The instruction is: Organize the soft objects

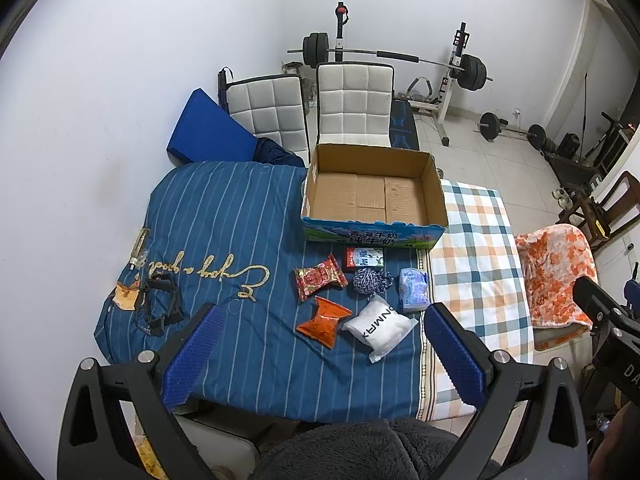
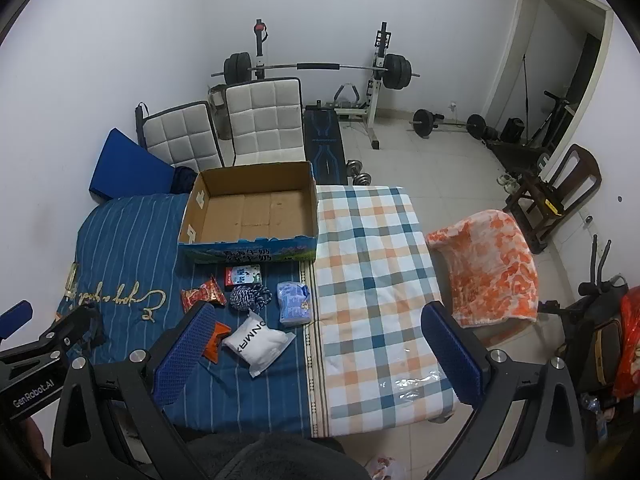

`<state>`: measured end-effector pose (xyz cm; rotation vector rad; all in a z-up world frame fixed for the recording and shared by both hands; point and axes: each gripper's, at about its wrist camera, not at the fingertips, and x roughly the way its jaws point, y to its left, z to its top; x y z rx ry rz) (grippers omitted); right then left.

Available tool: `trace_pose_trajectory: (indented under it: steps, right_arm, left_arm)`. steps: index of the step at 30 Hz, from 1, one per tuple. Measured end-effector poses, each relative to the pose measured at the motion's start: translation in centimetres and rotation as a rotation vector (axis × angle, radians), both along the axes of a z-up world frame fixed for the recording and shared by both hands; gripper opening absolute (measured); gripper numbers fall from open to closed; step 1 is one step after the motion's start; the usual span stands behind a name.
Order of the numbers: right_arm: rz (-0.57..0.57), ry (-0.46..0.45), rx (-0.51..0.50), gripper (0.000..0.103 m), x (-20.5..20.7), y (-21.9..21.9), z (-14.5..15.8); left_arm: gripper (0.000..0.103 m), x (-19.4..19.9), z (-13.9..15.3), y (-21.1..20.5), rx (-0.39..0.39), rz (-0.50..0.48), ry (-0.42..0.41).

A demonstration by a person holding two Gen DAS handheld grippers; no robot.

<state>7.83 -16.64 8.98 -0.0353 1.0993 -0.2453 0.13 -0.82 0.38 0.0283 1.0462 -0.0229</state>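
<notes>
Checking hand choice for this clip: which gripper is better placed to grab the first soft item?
Left, probably. The left gripper is open and frames the white pack, near the box. The right gripper is open over checked cloth.

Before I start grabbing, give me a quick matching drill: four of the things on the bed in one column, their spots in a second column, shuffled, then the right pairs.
Things:
1. cardboard box
2. white packet
3. rope ball
4. black strap

Places:
A. nearest the grippers, beside the orange snack bag
B. far left on the blue striped cover, apart from the cluster
C. at the back, straddling both covers
D. middle of the cluster, between the red snack bag and the pale blue pack

Pairs: 1-C, 2-A, 3-D, 4-B
</notes>
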Motion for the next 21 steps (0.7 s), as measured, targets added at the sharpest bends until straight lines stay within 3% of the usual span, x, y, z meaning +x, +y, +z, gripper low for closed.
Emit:
trace_pose_trajectory:
  steps: [21]
  right_arm:
    - [0.019,0.007,0.006,0.103,-0.87,-0.49,0.51]
  left_arm:
    - [0.103,-0.39,0.02,0.24,0.011,0.024,-0.01]
